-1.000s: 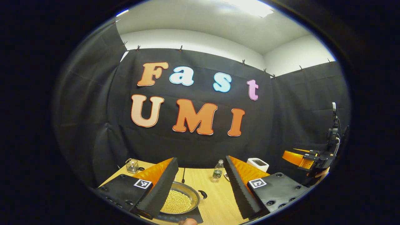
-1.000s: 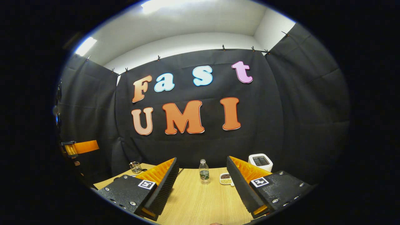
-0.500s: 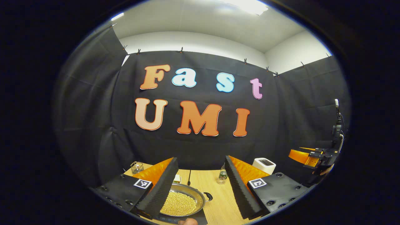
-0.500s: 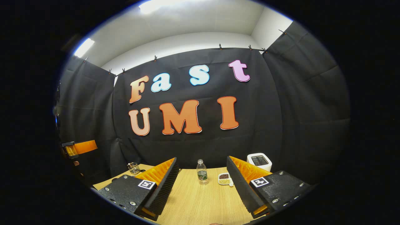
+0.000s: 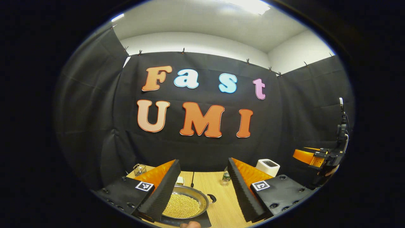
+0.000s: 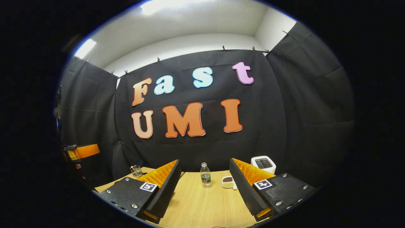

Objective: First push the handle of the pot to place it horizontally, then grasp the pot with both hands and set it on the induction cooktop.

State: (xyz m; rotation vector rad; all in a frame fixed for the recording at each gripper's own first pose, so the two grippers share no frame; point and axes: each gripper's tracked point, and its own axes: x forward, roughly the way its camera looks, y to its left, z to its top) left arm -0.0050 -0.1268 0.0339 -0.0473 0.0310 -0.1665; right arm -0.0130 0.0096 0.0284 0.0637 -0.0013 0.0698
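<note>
Both your hand-held grippers hang open above the pale wooden worktop (image 6: 202, 205).

Your left hand-held gripper (image 5: 201, 190) is spread wide over the round steel pot of yellow beans (image 5: 186, 205), which sits on the flat black induction cooktop (image 5: 202, 219). Your right hand-held gripper (image 6: 205, 190) is equally wide, facing a clear plastic water bottle (image 6: 205, 175).

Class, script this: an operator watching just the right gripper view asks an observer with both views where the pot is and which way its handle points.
Operator: Where is the pot?
Observer: In the left gripper view, the pot lies low ahead of the open left tool, partly behind one finger.
Operator: And its handle?
Observer: A black loop handle sticks out toward that view's right.
</note>
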